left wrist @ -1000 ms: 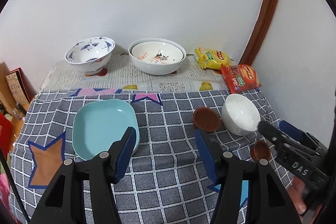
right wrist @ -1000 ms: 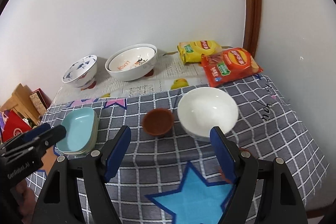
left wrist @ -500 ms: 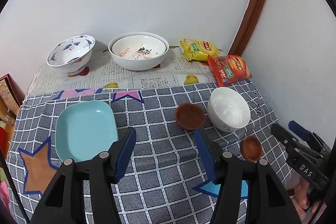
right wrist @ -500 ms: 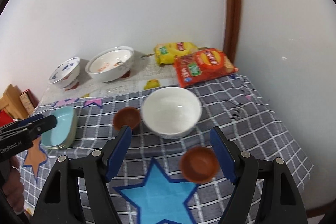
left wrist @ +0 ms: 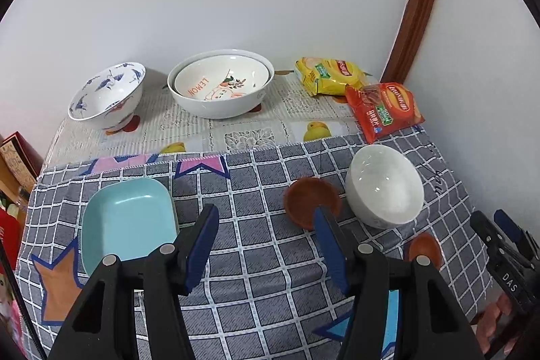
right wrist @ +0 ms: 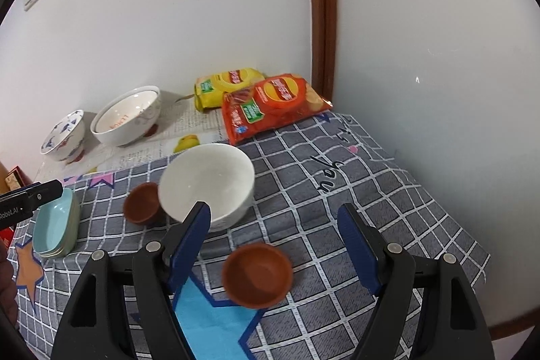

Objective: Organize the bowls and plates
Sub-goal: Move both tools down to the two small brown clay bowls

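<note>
A light blue rectangular plate [left wrist: 128, 218] lies on the checked cloth at the left; in the right wrist view it is a stack of blue plates [right wrist: 55, 226]. A small brown bowl [left wrist: 308, 199] stands against a plain white bowl [left wrist: 384, 186]. A second brown bowl [right wrist: 258, 272] sits nearer the front edge, low between the fingers of my right gripper [right wrist: 275, 215], which is open and apart from it. My left gripper [left wrist: 266, 218] hovers open over bare cloth between the plate and the first brown bowl. At the back stand a blue-patterned bowl [left wrist: 108, 93] and a lemon-print bowl nested in a larger white one [left wrist: 219, 83].
A yellow snack bag [left wrist: 329, 76] and a red one [left wrist: 384, 110] lie at the back right by the wall corner. Boxes [left wrist: 17, 157] stand off the table's left edge. The table's right edge [right wrist: 438, 201] drops close to the wall.
Both grippers have drifted to the right over the table. The near brown bowl has come into the right wrist view and now lies between that gripper's fingers. Neither jaw opening has changed.
</note>
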{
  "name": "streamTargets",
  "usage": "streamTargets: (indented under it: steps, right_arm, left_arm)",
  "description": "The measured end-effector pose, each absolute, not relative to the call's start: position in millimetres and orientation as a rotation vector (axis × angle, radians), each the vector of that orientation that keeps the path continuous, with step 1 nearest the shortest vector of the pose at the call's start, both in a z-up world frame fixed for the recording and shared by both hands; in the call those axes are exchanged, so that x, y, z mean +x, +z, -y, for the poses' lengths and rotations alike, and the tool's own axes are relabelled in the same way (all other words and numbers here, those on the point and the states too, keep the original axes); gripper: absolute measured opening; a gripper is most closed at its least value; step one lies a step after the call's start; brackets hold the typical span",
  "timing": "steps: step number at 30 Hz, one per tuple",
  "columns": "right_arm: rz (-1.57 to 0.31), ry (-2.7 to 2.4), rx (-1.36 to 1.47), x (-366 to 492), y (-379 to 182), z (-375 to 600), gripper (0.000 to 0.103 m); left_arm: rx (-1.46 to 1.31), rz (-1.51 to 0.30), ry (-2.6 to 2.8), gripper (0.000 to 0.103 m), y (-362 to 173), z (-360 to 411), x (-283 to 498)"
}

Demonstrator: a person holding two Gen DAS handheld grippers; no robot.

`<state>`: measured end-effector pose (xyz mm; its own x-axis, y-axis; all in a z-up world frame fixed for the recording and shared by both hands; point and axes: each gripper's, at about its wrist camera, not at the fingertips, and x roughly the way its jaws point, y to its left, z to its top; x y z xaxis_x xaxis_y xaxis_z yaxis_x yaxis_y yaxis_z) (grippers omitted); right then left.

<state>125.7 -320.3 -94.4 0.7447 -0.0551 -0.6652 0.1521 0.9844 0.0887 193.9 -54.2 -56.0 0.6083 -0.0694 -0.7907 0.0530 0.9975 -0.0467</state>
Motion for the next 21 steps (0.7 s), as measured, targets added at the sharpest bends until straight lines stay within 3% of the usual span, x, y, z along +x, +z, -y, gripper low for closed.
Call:
streamTargets:
  steps: [21]
  right_arm:
    - [-0.849, -0.021, 0.273, 150.1, -141.5, 338.7, 0.075]
  left_arm:
    - [-0.053, -1.031, -0.066, 0.055, -95.3, 53.7, 230.7]
